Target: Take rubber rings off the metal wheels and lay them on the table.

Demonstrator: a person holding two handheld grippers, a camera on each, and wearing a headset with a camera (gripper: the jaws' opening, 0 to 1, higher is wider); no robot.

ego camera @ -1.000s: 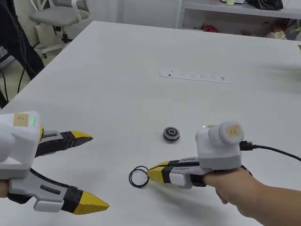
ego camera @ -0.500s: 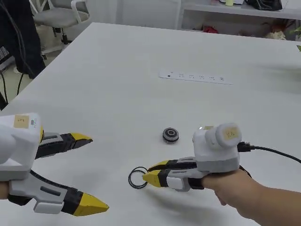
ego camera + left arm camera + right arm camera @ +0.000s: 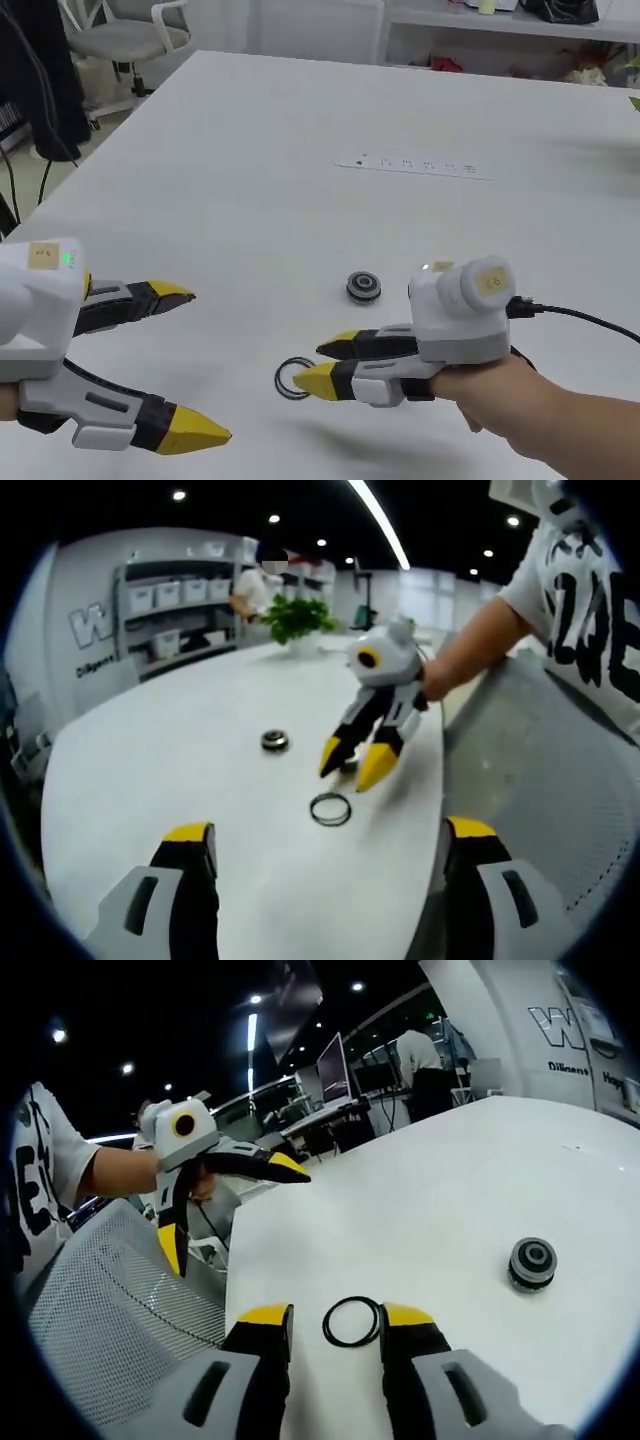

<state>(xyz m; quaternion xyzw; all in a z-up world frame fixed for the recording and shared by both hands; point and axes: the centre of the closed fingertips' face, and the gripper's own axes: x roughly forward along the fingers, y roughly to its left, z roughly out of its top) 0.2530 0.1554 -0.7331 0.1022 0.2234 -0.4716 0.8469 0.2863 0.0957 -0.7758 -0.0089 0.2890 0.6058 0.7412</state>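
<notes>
A thin black rubber ring (image 3: 289, 378) lies flat on the white table (image 3: 260, 180). My right gripper (image 3: 312, 365) hovers just right of it, open, with nothing between its yellow tips. Through the right gripper view the ring (image 3: 352, 1321) sits just beyond my open right gripper (image 3: 335, 1316). A small metal wheel (image 3: 364, 286) stands behind, also seen as the wheel (image 3: 532, 1262) and the wheel (image 3: 274, 740). My left gripper (image 3: 200, 365) is wide open and empty at the near left. Its own view has the ring (image 3: 330, 808) ahead of the left gripper (image 3: 330, 830) and the right gripper (image 3: 352, 768).
A white power strip (image 3: 415, 163) lies further back on the table. An office chair (image 3: 120, 30) stands beyond the far left corner. The table's near edge runs close beside the ring (image 3: 240, 1290). The left gripper (image 3: 232, 1215) shows at the left.
My right gripper, shut at the ring a second ago, has opened and risen slightly. The ring stays flat on the table. The left gripper has hardly moved.
</notes>
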